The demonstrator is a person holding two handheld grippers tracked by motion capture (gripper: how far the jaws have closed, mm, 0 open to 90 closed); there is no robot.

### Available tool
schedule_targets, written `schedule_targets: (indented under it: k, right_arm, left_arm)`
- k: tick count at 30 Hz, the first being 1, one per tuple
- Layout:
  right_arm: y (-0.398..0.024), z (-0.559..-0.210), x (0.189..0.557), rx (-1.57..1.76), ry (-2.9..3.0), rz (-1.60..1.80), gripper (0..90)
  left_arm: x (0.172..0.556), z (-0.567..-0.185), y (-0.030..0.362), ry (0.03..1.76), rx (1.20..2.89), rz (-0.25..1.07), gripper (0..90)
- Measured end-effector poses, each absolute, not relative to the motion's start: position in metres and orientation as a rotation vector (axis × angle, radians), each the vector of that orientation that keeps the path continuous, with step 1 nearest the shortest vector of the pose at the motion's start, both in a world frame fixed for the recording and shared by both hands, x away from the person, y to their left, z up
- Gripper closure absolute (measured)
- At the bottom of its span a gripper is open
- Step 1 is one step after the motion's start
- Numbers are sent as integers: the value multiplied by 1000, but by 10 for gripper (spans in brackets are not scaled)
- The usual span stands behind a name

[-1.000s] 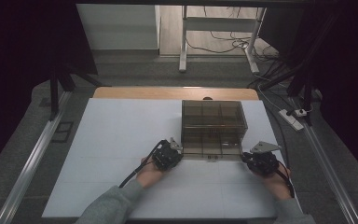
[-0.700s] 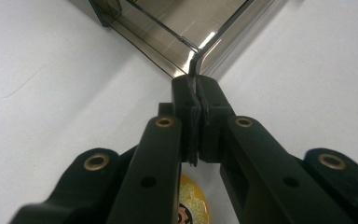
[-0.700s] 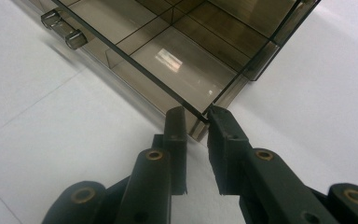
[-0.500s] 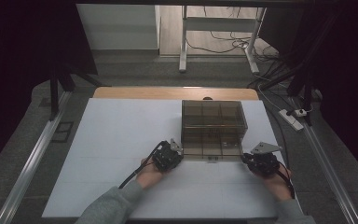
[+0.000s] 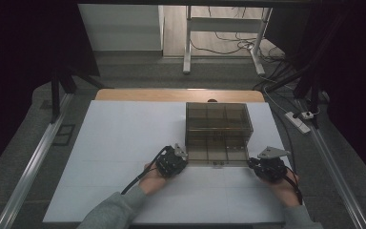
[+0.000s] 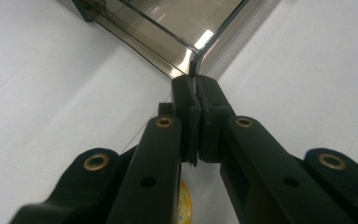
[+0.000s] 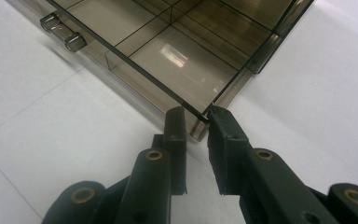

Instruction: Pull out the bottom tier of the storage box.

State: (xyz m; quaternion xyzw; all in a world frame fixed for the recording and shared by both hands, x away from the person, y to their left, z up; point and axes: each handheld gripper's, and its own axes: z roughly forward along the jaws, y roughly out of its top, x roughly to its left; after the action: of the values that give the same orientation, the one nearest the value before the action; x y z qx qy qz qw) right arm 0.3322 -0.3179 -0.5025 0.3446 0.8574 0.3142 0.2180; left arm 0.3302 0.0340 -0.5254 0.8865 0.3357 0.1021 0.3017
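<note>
A smoky clear plastic box (image 5: 218,129) with several compartments stands on the white table, right of centre. My left gripper (image 5: 185,153) is at its near left corner. In the left gripper view the jaws (image 6: 196,86) are pressed together on a thin wall edge of the box (image 6: 177,28). My right gripper (image 5: 250,162) is at the near right corner. In the right gripper view its jaws (image 7: 196,112) stand a little apart and close on the corner of the box (image 7: 168,51). A small clear handle (image 7: 61,31) sits on the front wall.
The white table top (image 5: 124,143) stretches wide to the left of the box. A wooden strip (image 5: 147,94) borders its far edge. A power strip (image 5: 299,118) and cables lie on the floor at the right. Metal rails (image 5: 38,157) run along both sides.
</note>
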Motion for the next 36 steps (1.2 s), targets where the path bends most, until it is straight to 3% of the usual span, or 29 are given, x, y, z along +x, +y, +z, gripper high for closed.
schedule_targets:
  k: [36]
  right_arm:
    - [-321,-504,329,960,2389,889,777]
  left_arm:
    - [327,-526,34,878,2349,261,864]
